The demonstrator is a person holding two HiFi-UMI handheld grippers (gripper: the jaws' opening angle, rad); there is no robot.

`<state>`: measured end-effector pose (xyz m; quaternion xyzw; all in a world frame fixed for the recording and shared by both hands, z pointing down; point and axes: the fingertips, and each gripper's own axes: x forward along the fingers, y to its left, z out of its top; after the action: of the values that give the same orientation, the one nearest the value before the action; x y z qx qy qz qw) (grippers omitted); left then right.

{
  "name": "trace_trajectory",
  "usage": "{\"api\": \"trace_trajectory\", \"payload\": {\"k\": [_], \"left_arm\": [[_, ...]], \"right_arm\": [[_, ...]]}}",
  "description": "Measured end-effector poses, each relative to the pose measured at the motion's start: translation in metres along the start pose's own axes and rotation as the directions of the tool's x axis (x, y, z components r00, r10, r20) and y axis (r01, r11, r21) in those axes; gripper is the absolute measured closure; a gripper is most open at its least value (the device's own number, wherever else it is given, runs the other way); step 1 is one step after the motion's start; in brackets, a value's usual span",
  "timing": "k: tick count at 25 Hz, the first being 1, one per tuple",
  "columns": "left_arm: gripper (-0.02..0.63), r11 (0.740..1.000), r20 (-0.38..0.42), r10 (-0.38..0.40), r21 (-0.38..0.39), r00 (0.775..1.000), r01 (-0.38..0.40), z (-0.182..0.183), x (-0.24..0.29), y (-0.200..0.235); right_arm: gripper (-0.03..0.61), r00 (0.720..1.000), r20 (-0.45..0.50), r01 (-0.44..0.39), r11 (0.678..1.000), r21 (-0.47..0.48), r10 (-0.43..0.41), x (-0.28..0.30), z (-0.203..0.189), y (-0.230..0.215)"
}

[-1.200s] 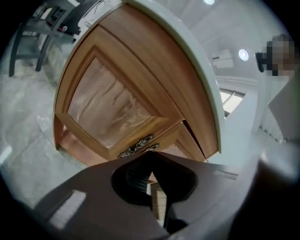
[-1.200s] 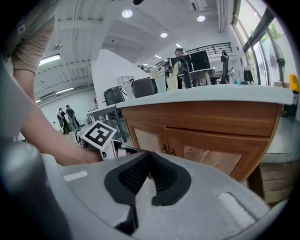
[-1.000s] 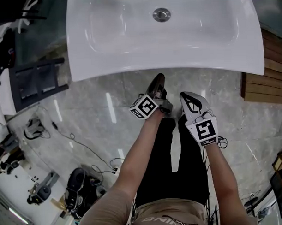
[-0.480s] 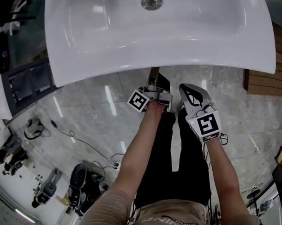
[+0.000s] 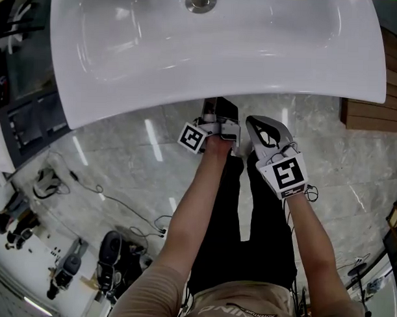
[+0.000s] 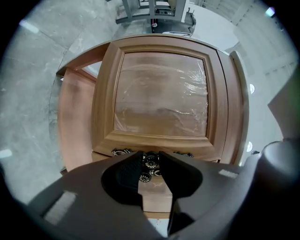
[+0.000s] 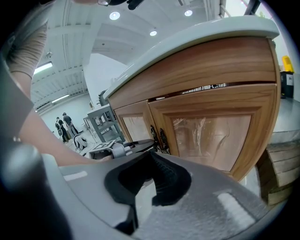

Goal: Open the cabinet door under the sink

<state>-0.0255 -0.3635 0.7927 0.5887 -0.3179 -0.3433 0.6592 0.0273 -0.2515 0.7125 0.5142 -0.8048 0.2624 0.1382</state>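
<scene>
overhead, head view: sink (image 5: pixel 254 52), white, is filling the top of the frame, with drain (image 5: pixel 201 1) at its far edge. left gripper (image 5: pixel 219 113) is pointing under the sink's near rim, its tips going out of sight there. its marker cube (image 5: pixel 193 137) is sitting just behind. right gripper (image 5: pixel 255 127) is hovering just beside it on the right, short of the rim. floor (image 5: pixel 134 146), grey marble, is carrying cables (image 5: pixel 106 200) at left. wooden slats (image 5: pixel 375 115) are lying at right.

left gripper view: door (image 6: pixel 161 98), brown wood with a film-covered panel, is filling most of the frame. it is sitting flush with the wood around it. handle (image 6: pixel 150 161), a row of black-and-white ornate discs, is running along the door's near edge. jaws are standing a little apart and gripping nothing. one disc is showing in the gap just beyond the tips; whether it is touching them cannot be told.

right gripper view: right gripper (image 7: pixel 149 153) is pressing its jaws together at the tips, with nothing between them. doors (image 7: pixel 211 136), two, are sitting side by side in the curved wooden front under the sink's white rim, both looking shut. handles (image 7: pixel 162 138) are hanging at the seam between them. left gripper is pointing at that seam, tip just beside the handles. people (image 7: pixel 63 124) are standing far off at left. planks (image 7: pixel 276 180) are lying stacked at right, beside the cabinet.
</scene>
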Motion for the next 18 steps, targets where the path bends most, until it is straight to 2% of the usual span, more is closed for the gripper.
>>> {"api": "trace_trajectory", "payload": {"k": [5, 9, 12, 18], "left_arm": [[0.512, 0.995, 0.07, -0.051, -0.081, 0.996, 0.056, -0.002, 0.003, -0.001], [0.517, 0.99, 0.106, -0.063, -0.122, 0.992, 0.076, -0.003, 0.002, 0.0], [0.518, 0.989, 0.092, -0.066, -0.126, 0.994, 0.077, -0.004, 0.002, 0.0], [0.514, 0.995, 0.04, -0.041, -0.087, 0.998, 0.045, -0.002, -0.002, 0.0]], "right_arm": [[0.577, 1.0, -0.011, -0.006, 1.0, 0.0, 0.006, -0.001, -0.004, -0.004], [0.577, 1.0, -0.025, -0.004, 1.0, 0.005, 0.004, -0.005, -0.009, -0.009], [0.577, 1.0, -0.023, -0.001, 1.0, 0.009, 0.001, -0.006, -0.01, -0.013], [0.577, 1.0, -0.018, -0.001, 1.0, 0.014, 0.001, -0.003, -0.01, -0.014]]}}
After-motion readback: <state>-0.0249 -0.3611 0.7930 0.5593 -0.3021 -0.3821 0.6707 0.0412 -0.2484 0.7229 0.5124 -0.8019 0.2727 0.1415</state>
